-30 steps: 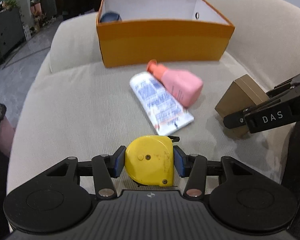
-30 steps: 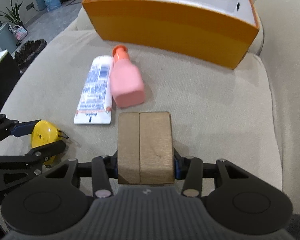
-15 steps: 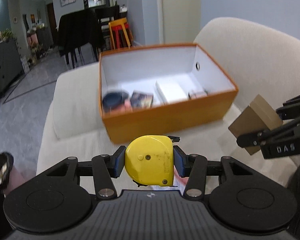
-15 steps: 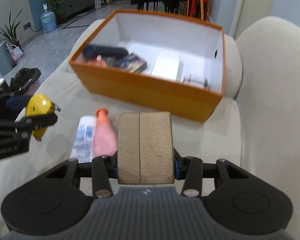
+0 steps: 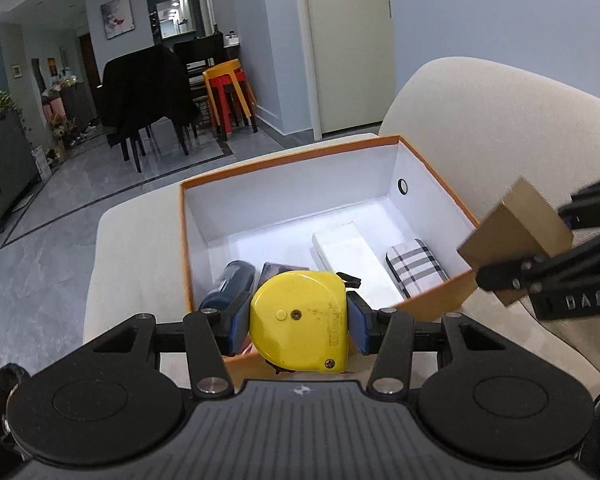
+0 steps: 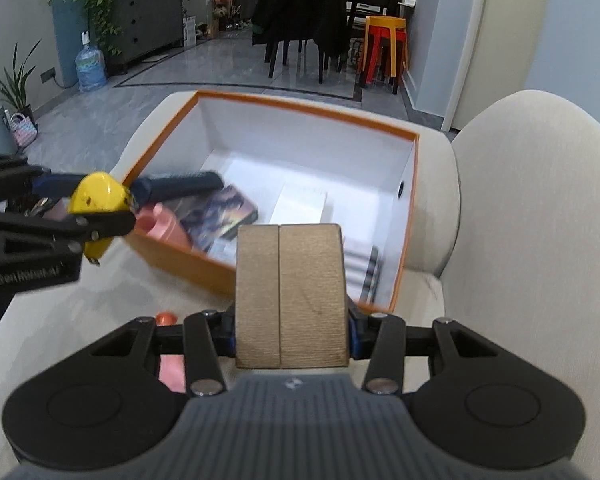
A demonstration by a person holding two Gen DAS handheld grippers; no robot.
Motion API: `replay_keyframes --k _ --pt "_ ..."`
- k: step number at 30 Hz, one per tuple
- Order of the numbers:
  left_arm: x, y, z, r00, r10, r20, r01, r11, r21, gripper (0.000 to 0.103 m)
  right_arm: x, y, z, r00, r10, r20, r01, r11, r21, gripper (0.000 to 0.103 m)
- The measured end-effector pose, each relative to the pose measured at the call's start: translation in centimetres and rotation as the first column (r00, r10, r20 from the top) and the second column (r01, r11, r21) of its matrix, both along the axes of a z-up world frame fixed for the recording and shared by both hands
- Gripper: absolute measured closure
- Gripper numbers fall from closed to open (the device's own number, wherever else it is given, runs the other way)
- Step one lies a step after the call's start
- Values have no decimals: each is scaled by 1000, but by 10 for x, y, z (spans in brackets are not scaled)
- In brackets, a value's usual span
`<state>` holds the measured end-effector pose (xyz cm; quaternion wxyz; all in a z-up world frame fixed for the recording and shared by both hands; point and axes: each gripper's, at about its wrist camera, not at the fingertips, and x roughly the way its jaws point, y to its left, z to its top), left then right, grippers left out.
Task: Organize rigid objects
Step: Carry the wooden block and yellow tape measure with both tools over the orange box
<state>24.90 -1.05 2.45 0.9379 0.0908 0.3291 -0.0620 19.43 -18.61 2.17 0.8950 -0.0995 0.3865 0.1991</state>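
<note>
My left gripper (image 5: 298, 322) is shut on a yellow tape measure (image 5: 300, 320), held above the near left edge of the orange box (image 5: 440, 304). My right gripper (image 6: 291, 334) is shut on a brown cardboard box (image 6: 292, 292), held above the orange box's (image 6: 172, 252) near right corner. The orange box stands on a beige sofa (image 5: 500, 128) and holds a dark blue case (image 5: 230, 284), a dark booklet (image 6: 220, 216), a white flat box (image 5: 348, 252) and a plaid case (image 5: 416, 268). From the right wrist view the tape measure (image 6: 98, 196) hangs at the left.
A pink bottle with an orange cap (image 6: 168, 364) lies on the sofa seat under my right gripper. The sofa back (image 6: 540, 208) rises at the right. Beyond the sofa are a grey floor (image 5: 60, 200), dark chairs (image 5: 144, 96) and stacked stools (image 5: 230, 96).
Both grippers have risen from the sofa seat and moved toward the orange box, each carrying its object. The box's inside has come into view; the pink bottle and white tube dropped below.
</note>
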Motion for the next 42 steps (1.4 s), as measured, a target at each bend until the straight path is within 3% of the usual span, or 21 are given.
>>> replay_keyframes --k 6,11,25,42 --pt "31 -1 -8 1000 0 -30 -1 1000 -29 47 39 2 2 999 -29 -16 29 999 16 58" --pt "57 -4 -14 999 0 -49 -1 1000 -8 47 70 12 -3 999 -44 -19 44 999 -6 58" --pt "115 0 -40 991 55 -122 -55 998 5 47 135 34 -42 996 -72 -54 69 996 -63 58" --pt "156 -5 -60 983 104 -152 -93 993 76 46 177 64 -71 995 -92 -33 83 971 -224 58"
